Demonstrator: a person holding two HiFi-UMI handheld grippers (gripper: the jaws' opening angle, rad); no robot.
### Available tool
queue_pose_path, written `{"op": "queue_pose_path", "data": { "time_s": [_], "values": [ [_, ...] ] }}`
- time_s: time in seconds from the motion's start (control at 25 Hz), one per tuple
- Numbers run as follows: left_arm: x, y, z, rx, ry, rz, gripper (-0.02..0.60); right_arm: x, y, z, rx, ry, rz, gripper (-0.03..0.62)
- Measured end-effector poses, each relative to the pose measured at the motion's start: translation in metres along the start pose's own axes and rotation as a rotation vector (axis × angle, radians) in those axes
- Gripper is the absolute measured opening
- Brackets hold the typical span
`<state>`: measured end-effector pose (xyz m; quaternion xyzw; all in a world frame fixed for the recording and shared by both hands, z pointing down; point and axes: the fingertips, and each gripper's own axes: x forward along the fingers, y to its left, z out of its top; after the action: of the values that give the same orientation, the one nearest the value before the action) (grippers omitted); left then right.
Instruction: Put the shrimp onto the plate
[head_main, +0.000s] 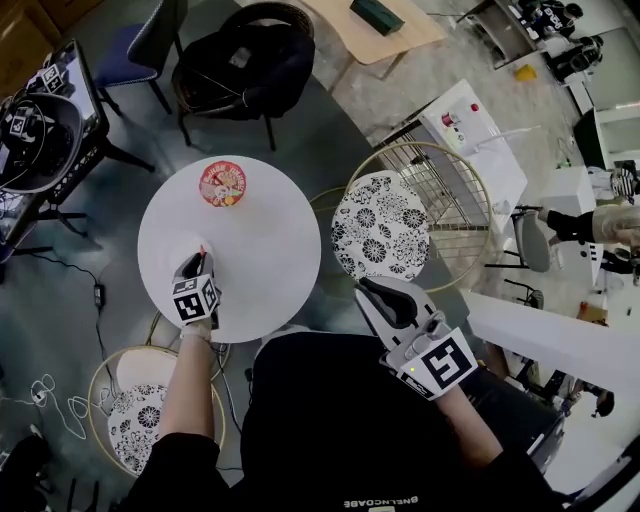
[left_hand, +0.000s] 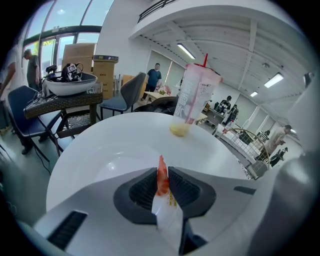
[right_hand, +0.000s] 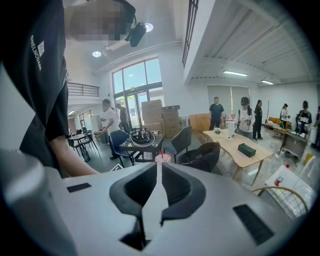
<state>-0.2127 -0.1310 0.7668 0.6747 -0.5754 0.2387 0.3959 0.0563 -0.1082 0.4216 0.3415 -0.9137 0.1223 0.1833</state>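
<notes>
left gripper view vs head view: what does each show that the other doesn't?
Left gripper view only: the left gripper clamped on the shrimp, seen close up, and the ceiling lights. Head view only: the right gripper off to the side, and the floral-patterned round top. Both: the cup on the white round surface.

Cup (head_main: 222, 184) on table (head_main: 270, 250) — far side; left tongs (head_main: 202, 254) near edge; stool (head_main: 380, 228) right.
</notes>
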Motion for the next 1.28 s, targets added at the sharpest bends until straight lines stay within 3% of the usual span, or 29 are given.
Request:
{"op": "queue_pose_path", "data": {
  "time_s": [0.36, 0.68, 1.28],
  "values": [
    [0.003, 0.000, -0.002, -0.005, 0.002, -0.014, 0.071, 0.001, -0.001, -0.001, 0.001, -0.003, -0.004, 0.038],
    [-0.009, -0.005, 0.000, 0.011, -0.012, -0.016, 0.123, 0.008, 0.004, 0.002, -0.003, -0.017, 0.027, 0.038],
    [-0.079, -0.045, 0.035, 0.021, -0.178, -0.053, 0.126, 0.024, 0.021, 0.016, -0.021, -0.062, 0.138, 0.038]
  ]
}}
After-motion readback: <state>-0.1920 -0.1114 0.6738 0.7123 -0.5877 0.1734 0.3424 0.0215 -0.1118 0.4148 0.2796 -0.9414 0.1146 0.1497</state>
